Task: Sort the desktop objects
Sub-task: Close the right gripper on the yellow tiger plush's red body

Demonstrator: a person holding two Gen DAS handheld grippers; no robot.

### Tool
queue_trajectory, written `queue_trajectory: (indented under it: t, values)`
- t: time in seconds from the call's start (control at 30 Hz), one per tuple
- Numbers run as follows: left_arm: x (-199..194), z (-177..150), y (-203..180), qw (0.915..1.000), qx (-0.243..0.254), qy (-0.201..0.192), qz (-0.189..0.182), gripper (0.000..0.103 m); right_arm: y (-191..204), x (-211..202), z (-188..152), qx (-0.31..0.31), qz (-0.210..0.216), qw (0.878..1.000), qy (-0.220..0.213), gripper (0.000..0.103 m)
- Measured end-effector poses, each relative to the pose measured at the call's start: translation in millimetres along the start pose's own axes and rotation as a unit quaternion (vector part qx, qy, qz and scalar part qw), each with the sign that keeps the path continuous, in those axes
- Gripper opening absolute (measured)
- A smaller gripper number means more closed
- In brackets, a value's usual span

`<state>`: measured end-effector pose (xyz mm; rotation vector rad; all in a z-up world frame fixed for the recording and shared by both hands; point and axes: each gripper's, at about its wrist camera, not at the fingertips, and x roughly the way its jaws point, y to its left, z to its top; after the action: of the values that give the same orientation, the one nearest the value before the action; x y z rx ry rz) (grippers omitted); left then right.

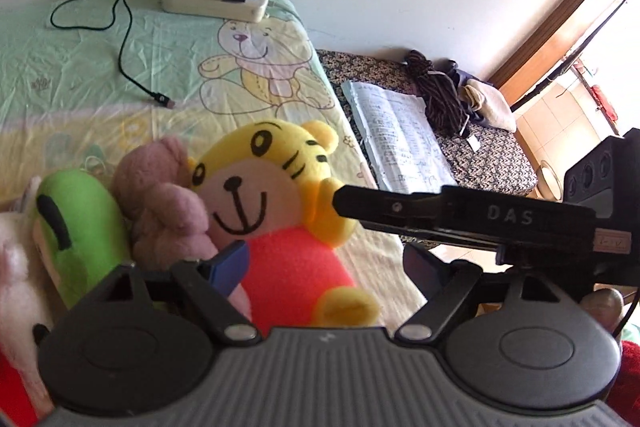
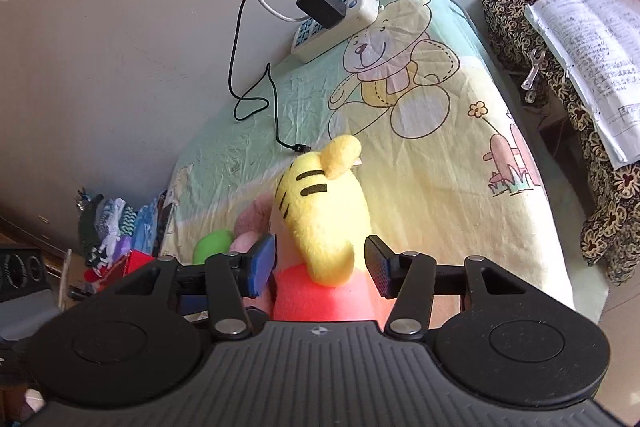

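1. My right gripper (image 2: 320, 263) is spread wide and grips nothing; the yellow plush tiger with black stripes and a red-orange body (image 2: 320, 227) sits between its fingers, its head poking up through the gap. I cannot tell whether either pad touches it.
2. My left gripper (image 1: 326, 267) is also released, with the tiger's red-orange belly (image 1: 296, 267) in front of the gap and nearer the left blue pad (image 1: 228, 267).
3. The tiger lies near the front edge of the table covered in a pale green and yellow cartoon-bear cloth (image 1: 100, 67), touching a dusty pink plush toy (image 1: 160, 203); a lime green plush toy (image 1: 80, 227) lies just beside that.
4. Only the left view shows the tiger's smiling face and the right gripper's black finger (image 1: 440, 211) reaching in beside its ear.
5. Only the right view shows the back of the tiger's head.
6. At the table's far edge a white power strip (image 2: 340, 23) carries a black charger (image 2: 320, 3), its black cable (image 2: 276, 115) ending well short of the tiger.
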<state>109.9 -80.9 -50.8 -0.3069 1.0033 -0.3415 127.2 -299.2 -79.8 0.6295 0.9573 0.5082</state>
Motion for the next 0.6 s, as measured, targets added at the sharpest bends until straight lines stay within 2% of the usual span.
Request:
queue_trajectory:
  t: [0.13, 0.3, 0.37, 0.5, 0.6]
  values:
    - [18.1, -0.9, 9.6, 0.9995, -0.013, 0.028, 0.009, 0.081, -9.1, 11.9, 6.9, 0.025, 0.02, 0.999, 0.016, 0.055]
    - [22.2, -0.8, 17.9, 0.999, -0.012, 0.038, 0.018, 0.077, -2.5, 33.9, 6.8, -0.005, 0.023, 0.999, 0.047, 0.055]
    - [25.4, 1.2, 17.5, 0.9989, -0.005, 0.043, 0.018, 0.078, -1.7, 41.7, 7.7, -0.007, 0.028, 0.998, 0.052, 0.064]
    - [36.0, 1.0, 6.1, 0.9981, 0.026, 0.052, 0.021, 0.093, -1.8, 56.4, 7.4, -0.018, 0.016, 0.998, 0.065, 0.066]
    - [43.0, -2.6, -4.5, 0.9966, 0.051, 0.052, 0.037, 0.099, -9.9, 58.4, 7.8, -0.003, 0.019, 0.997, 0.07, 0.056]
